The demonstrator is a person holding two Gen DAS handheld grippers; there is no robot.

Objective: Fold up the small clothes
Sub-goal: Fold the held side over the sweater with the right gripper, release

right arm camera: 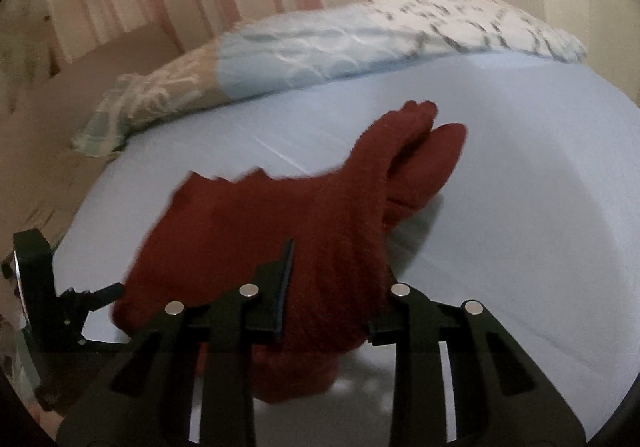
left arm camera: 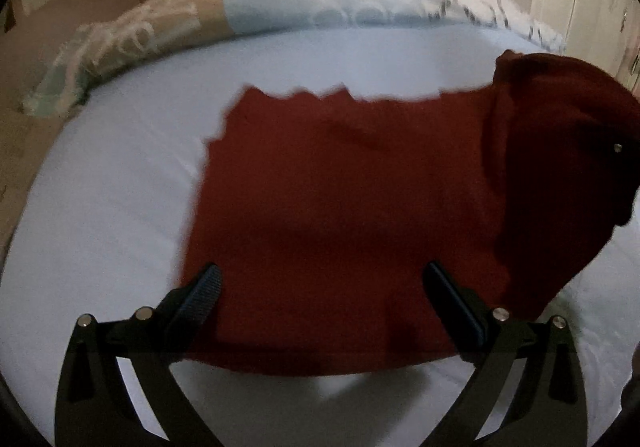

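The dark red garment (left arm camera: 340, 207) lies mostly flat on the pale blue bed sheet (left arm camera: 100, 227), its scalloped edge toward the far left. Its right end is lifted and bunched in the right gripper (right arm camera: 332, 287), whose jaws stand narrow and pinch the cloth (one finger is buried in the fabric). The left gripper (left arm camera: 320, 287) hangs wide apart over the near edge, holding nothing. A fold looks only just begun: the raised end is not yet laid over the body, and the garment remains largely unfolded
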